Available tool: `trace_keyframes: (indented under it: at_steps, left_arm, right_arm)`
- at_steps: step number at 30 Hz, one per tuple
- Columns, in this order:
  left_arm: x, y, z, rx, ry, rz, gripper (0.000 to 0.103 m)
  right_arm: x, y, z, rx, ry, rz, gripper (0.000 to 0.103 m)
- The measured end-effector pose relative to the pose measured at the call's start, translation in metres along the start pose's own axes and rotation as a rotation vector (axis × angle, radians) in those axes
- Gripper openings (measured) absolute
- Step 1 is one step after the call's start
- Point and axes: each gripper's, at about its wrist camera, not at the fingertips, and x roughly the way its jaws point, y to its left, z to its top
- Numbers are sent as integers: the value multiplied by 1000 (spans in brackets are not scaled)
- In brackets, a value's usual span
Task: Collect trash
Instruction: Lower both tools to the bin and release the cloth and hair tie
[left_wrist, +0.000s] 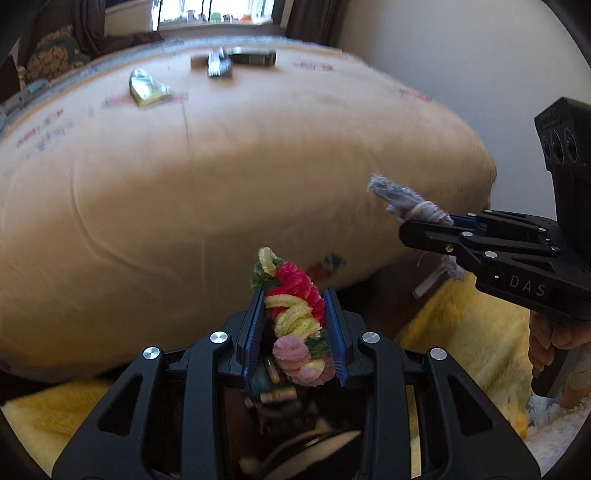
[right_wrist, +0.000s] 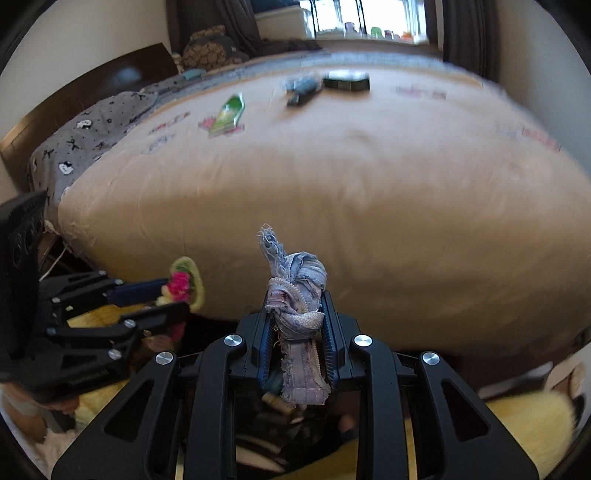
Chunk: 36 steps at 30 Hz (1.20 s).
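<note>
Both hands are loaded rn. Left gripper (left_wrist: 294, 321) is pinching a pipe-cleaner bundle (left_wrist: 295, 317), pink/red/yellow w/ green bits, squeezed between the blue pads. Right gripper (right_wrist: 298, 325) is clamped on a knotted denim scrap (right_wrist: 297, 306), frayed end sticking up. Both hang just off the near edge of the bed (right_wrist: 332, 192), above a yellow fluffy rug (left_wrist: 461, 332). More trash lies far across the cover: a green wrapper (right_wrist: 229, 114), plus dark items near the far edge, too blurry to name. No bin visible, so I'd guess carry-to-bin is the step. Tip: keep both grips firm, the scrap is floppy, and release one at a time over the bin.
</note>
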Motion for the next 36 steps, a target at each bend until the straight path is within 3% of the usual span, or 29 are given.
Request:
trace_keyframes:
  at_steps: [8, 17, 19, 21, 26, 28, 30, 36]
  left_arm:
    - [49, 13, -32, -48, 173, -27, 31]
    - [77, 14, -45, -56, 283, -57, 32]
    - [78, 15, -44, -60, 285, -49, 33]
    - [78, 17, -42, -72, 286, -41, 40]
    - [74, 22, -33, -83, 259, -12, 57]
    - [64, 24, -27, -80, 230, 1, 65]
    - [51, 29, -21, -84, 197, 5, 70]
    - [-1, 45, 13, -94, 51, 58, 83]
  right_arm:
    - [54, 3, -34, 24, 206, -18, 25]
    - [73, -2, -49, 70, 279, 8, 27]
    - [76, -4, -45, 82, 285, 10, 32]
    - [77, -10, -46, 100, 286, 1, 50]
    - [73, -14, -39, 120, 260, -12, 55]
    - [64, -15, -34, 112, 224, -31, 66]
    - [51, -15, -26, 101, 169, -52, 86]
    - [3, -21, 15, 53, -6, -110, 97]
